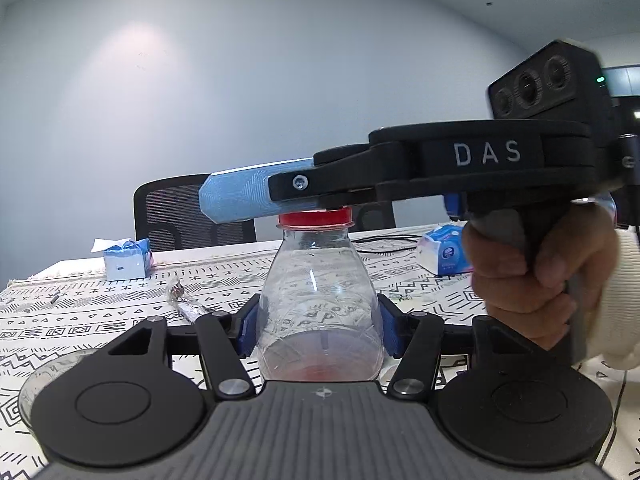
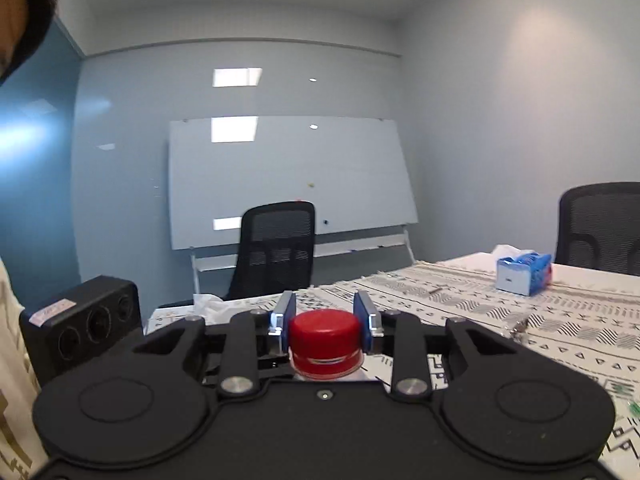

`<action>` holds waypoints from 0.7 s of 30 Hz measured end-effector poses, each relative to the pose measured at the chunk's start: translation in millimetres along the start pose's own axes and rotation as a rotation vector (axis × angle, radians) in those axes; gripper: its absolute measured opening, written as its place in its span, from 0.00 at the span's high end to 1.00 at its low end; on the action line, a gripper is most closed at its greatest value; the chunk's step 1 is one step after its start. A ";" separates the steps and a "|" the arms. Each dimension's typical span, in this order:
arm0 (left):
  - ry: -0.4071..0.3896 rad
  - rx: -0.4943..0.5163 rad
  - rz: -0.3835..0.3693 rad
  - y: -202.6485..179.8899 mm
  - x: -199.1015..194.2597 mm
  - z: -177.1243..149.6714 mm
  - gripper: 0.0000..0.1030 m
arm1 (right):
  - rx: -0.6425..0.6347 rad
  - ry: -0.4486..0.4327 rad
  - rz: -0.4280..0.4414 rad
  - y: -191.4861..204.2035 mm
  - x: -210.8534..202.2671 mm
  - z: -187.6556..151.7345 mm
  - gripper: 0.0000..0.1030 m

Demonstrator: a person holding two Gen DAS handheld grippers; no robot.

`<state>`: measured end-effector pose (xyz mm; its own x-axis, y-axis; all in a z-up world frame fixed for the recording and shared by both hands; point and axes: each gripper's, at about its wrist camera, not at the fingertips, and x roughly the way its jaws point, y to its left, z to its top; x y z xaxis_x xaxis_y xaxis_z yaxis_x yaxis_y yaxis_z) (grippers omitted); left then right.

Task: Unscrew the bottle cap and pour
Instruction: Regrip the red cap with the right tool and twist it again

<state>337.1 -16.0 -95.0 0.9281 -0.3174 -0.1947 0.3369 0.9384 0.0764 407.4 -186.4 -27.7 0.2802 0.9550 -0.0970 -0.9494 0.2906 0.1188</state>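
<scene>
Upright clear bottle [image 1: 318,304], red cap [image 2: 324,334] on, seemingly reddish liquid at bottom.

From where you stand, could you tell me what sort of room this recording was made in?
Most likely an office meeting room: a whiteboard on a stand against the wall, black mesh office chairs drawn up to a long table under a patterned cloth, and tissue boxes on it.

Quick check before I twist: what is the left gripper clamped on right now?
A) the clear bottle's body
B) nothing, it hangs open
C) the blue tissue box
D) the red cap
A: in the left wrist view the left gripper has its blue pads pressed on both sides of the clear bottle, while the red cap sits between the pads of the right gripper.
</scene>
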 end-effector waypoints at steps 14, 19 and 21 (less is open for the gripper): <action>-0.003 0.001 0.004 0.5 2.6 -0.7 0.46 | -0.087 0.088 -0.374 47.3 20.5 7.1 0.52; -0.005 -0.003 0.013 0.9 2.3 -1.4 0.46 | -0.086 0.081 -0.315 44.9 3.5 3.9 0.57; -0.006 0.003 0.014 -0.7 2.2 -1.3 0.46 | -0.072 0.080 -0.312 47.3 -2.6 3.8 0.60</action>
<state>338.7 -17.2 -96.7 0.9338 -0.3047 -0.1873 0.3241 0.9424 0.0824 362.4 -174.9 -18.1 0.5496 0.8124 -0.1950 -0.8282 0.5605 0.0009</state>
